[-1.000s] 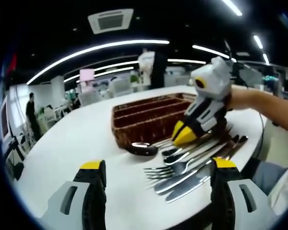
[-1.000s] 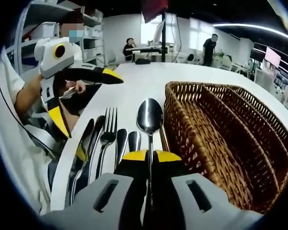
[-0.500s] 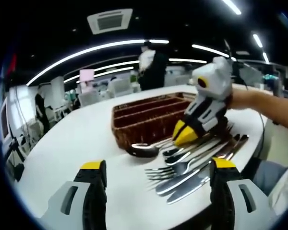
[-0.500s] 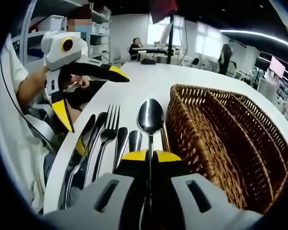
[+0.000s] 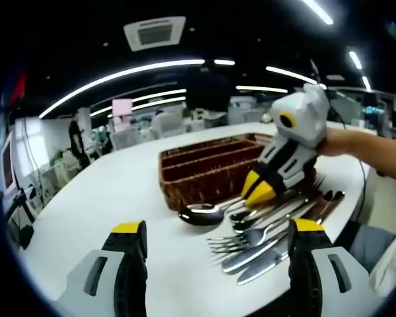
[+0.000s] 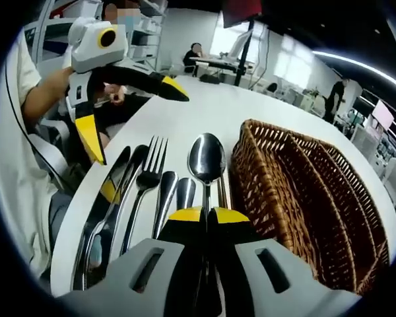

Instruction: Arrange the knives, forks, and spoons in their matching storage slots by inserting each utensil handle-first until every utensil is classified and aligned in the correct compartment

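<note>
While the left gripper (image 5: 211, 264) gapes wide, the right gripper (image 6: 206, 214) pinches a shiny spoon (image 6: 206, 160) by its thin handle.

Bright ceiling light strips (image 5: 119, 76), soft focus, warped edges.

Left claw (image 5: 211, 247) held with its yellow-tipped jaws spread wide apart, nothing between them; right claw (image 6: 206, 214) with jaws pressed together on a spoon (image 6: 206, 162) handle, the person's forearm (image 5: 366, 146) extended behind it.

left view: low, farther | right view: close | shared: wicker tray (image 5: 204, 173) (image 6: 303, 191)
</note>
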### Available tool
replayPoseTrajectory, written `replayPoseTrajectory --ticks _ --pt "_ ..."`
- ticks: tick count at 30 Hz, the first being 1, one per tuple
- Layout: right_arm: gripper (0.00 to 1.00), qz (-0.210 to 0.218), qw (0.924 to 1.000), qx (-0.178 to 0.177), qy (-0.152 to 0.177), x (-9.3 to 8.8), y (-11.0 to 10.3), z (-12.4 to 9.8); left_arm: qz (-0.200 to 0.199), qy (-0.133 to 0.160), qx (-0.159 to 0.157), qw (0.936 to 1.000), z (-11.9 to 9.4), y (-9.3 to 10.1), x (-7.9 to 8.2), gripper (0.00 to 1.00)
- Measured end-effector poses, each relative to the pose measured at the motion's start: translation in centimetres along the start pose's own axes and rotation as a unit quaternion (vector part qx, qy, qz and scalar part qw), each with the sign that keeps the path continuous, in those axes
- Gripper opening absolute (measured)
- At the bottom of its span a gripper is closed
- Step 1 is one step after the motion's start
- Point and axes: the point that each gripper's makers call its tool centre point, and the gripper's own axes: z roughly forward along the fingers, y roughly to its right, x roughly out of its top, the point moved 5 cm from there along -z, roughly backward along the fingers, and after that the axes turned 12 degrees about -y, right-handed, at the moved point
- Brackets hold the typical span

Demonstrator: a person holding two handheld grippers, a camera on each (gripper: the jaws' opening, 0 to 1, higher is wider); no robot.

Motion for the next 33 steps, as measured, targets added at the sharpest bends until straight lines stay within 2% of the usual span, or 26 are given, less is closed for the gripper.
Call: replayPoseTrajectory --ticks 4,22,33 --pt "0.03 -0.001 1.0000 -0.003 -0.003 -0.11 0.50 0.02 -0.005 0.002 -0.003 1.0000 0.05 0.00 -0.12 0.89" --pt "0.03 -0.017 0.9998 -0.012 -0.001 0.50 0.37 -0.34 -0.013 0.010 0.005 0.9999 -0.09 -0.36 0.20 0.89" --pt "0.03 -0.018 0.9997 -0.017 0.007 0.60 0.70 -0.86 -0.006 -0.004 0.007 0.9999 0.07 0.08 -0.08 0.89"
